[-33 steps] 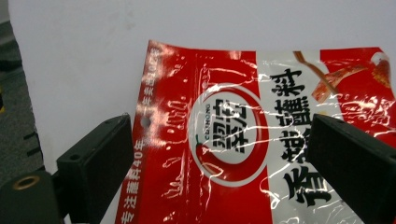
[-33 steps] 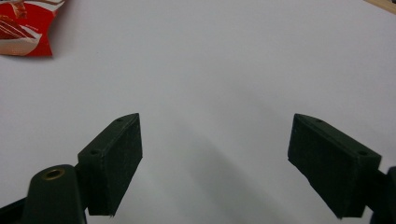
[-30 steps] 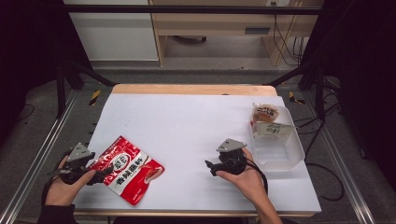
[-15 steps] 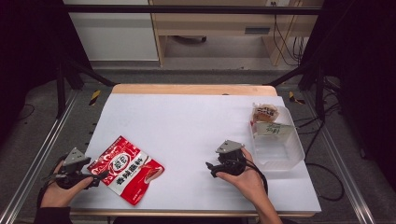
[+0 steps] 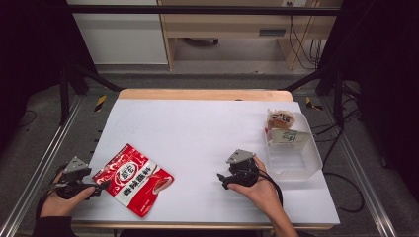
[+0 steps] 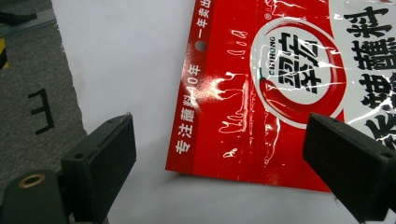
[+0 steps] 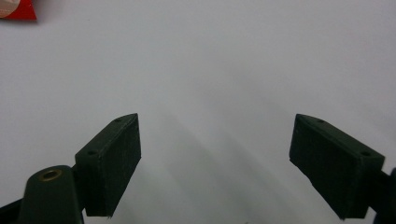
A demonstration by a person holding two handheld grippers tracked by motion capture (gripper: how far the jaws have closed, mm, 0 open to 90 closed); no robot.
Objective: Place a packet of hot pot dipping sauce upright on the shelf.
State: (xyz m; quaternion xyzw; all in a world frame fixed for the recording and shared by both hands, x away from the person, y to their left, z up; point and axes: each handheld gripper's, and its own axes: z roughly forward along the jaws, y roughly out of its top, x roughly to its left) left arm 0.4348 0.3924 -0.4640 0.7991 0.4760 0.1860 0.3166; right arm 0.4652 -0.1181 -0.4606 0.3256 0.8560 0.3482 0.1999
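Observation:
A red and white snack pouch (image 5: pixel 132 178) with black print lies flat on the white table (image 5: pixel 197 133) near the front left. My left gripper (image 5: pixel 101 186) sits just left of it, at the table's left edge, open; in the left gripper view the pouch (image 6: pixel 280 93) lies ahead, its near edge between the spread jaws of the left gripper (image 6: pixel 233 186). My right gripper (image 5: pixel 221 178) rests at front right, open, pointing left over bare table. In the right gripper view the right gripper (image 7: pixel 215 172) has nothing between its jaws, and a pouch corner (image 7: pixel 16 8) shows far off.
A clear plastic box (image 5: pixel 292 150) stands at the table's right edge, holding a small packet (image 5: pixel 287 137). Another packet (image 5: pixel 279 119) sits against its far side. Metal rails run along both sides of the table, with grey floor beyond.
My left gripper has drawn back to the left, off the pouch toward the table edge. The pouch and the right gripper have stayed put.

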